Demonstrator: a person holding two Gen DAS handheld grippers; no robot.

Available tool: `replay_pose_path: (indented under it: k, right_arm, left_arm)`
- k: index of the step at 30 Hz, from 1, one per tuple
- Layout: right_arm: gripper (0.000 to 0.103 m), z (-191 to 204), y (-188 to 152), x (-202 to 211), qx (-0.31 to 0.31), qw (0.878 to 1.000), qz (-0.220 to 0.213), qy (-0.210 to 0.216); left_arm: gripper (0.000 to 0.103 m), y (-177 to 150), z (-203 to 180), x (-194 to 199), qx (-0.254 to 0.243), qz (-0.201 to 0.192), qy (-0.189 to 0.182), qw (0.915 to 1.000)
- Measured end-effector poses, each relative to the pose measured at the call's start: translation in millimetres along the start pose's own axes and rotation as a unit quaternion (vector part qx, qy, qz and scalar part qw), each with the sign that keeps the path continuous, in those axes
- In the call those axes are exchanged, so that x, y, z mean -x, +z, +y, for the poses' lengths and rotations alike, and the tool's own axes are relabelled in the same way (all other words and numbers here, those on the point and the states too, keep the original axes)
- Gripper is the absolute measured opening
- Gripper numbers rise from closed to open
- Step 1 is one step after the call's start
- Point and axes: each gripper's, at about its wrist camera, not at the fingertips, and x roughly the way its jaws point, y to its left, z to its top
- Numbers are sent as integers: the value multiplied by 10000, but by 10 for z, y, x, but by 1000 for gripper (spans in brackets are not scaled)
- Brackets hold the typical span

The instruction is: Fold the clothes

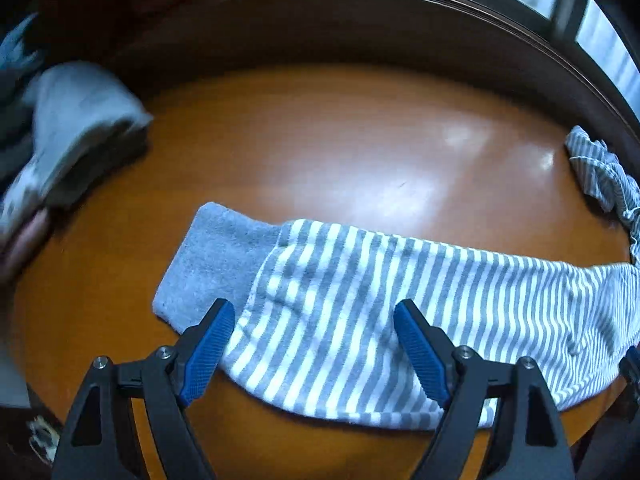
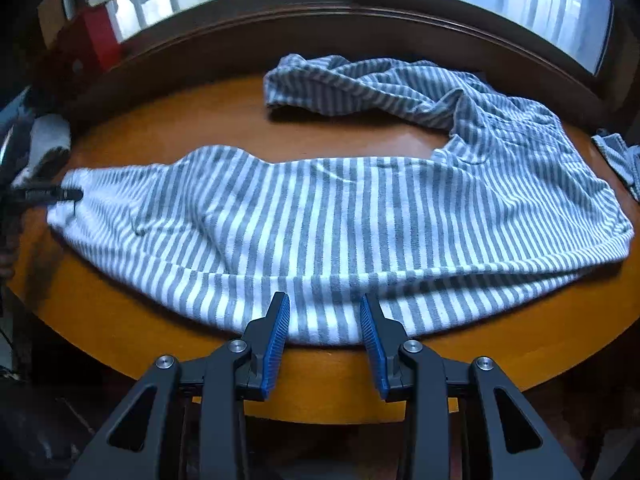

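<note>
A grey-and-white striped garment (image 2: 320,216) lies spread across the orange wooden table (image 2: 168,128); its far part is crumpled toward the window. In the left wrist view its striped end (image 1: 360,288) joins a plain grey cuff (image 1: 216,260). My left gripper (image 1: 314,308) stands wide open just above that end, one blue pad by the cuff and the other on the stripes. My right gripper (image 2: 324,300) is partly open at the near hem, with the cloth lying flat between its pads (image 2: 276,332) and not visibly pinched.
A stack of folded grey and white clothes (image 1: 72,128) sits at the table's left edge. A small striped piece (image 2: 620,156) lies at the right edge. A dark wooden sill (image 2: 320,32), a red box (image 2: 96,40) and windows stand behind the table.
</note>
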Motion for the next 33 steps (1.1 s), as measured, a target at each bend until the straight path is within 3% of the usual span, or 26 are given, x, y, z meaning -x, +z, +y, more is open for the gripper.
replay_pose_path:
  k: [4, 7, 11, 15, 17, 18, 19, 21, 27, 33]
  right_arm:
    - [41, -21, 169, -23, 275, 9974, 155, 650]
    - [41, 114, 243, -81, 1381, 9847, 393, 992]
    - [41, 215, 374, -216, 2482, 9643, 651, 655]
    - [41, 267, 476, -348, 3048, 9430, 996, 896]
    - [34, 285, 508, -379, 3179, 9358, 1133, 1019]
    - [11, 298, 512, -376, 3211, 9331, 1207, 1081]
    - [3, 315, 513, -369, 3246, 9303, 1278, 1133]
    - [2, 343, 477, -283, 3393, 9255, 1263, 1114]
    - [2, 294, 273, 171, 3307, 9330, 898, 1100]
    - [2, 454, -250, 12, 3638, 9184, 1349, 770]
  left_arm:
    - [82, -187, 142, 66, 106, 98, 41, 9999]
    - [83, -273, 176, 96, 124, 106, 54, 9999]
    - [83, -362, 185, 119, 125, 55, 60, 9999]
    - [84, -497, 197, 141, 78, -14, 35, 10000]
    - [85, -548, 206, 151, 80, -54, 34, 9999]
    - [86, -602, 198, 155, 82, -74, 35, 9999]
    - [87, -631, 230, 168, 93, -90, 34, 9999]
    - [88, -761, 311, 202, 99, -129, 27, 9999]
    - [90, -1024, 512, 301, 99, -203, 9, 9997]
    - [91, -1183, 560, 347, 91, -217, 14, 9997]
